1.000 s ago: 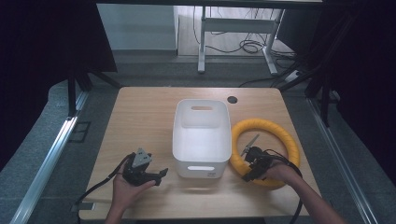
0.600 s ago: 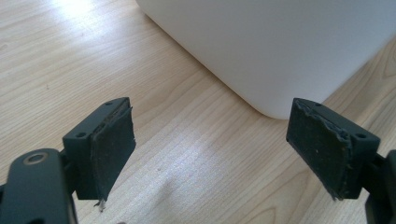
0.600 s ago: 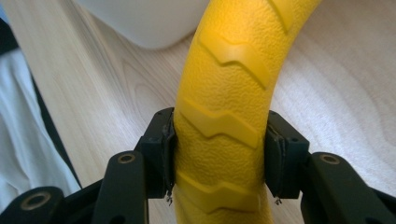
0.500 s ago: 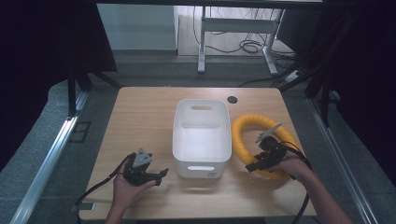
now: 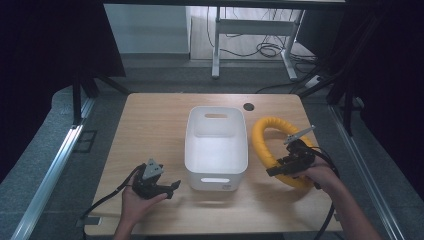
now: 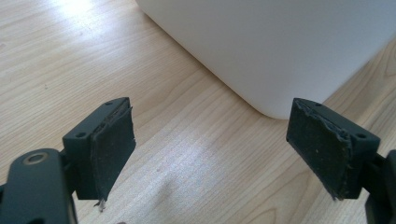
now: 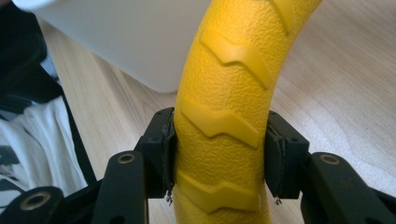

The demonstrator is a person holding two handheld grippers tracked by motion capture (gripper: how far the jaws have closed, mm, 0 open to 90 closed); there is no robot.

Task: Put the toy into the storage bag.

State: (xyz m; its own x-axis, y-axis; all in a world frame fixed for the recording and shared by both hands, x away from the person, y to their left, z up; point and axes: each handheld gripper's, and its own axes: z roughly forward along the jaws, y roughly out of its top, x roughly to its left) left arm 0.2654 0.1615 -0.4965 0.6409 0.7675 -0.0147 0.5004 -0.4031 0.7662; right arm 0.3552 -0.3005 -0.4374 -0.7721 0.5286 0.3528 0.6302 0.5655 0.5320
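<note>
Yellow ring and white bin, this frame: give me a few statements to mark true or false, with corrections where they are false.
1. The right gripper is shut on the yellow ring. True.
2. The yellow ring lies inside the white bin. False: it is outside, on the wooden table at the bin's right side.
3. The left gripper is open and holds nothing. True.
4. The left gripper grips the bin's rim. False: its jaws stand apart over bare table, short of the bin's corner.
5. The bin has something in it. False: in the high view its inside looks empty.
</note>
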